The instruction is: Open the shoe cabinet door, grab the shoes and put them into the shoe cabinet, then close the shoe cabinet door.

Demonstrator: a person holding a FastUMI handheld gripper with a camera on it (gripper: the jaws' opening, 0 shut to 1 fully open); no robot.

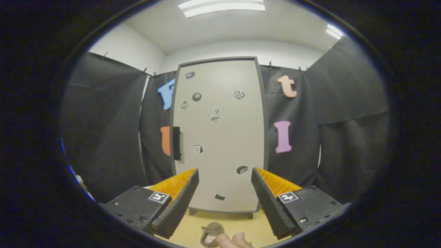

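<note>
The shoe cabinet [220, 134] stands straight ahead of me, tall and pale grey with a dark frame. Its door is closed and carries several small stickers. A black handle [176, 143] sits on the door's left edge at mid height. My gripper [224, 177] is open, its fingers spread wide with nothing between them, some way short of the cabinet's lower part. Below the fingers a brown shoe [211, 234] lies on the yellow floor [237, 224], with a person's fingers [234, 240] touching it.
Black cloth walls close in the booth on the left, right and behind the cabinet. The cabinet stands on short legs on the yellow floor. Ceiling lights shine overhead.
</note>
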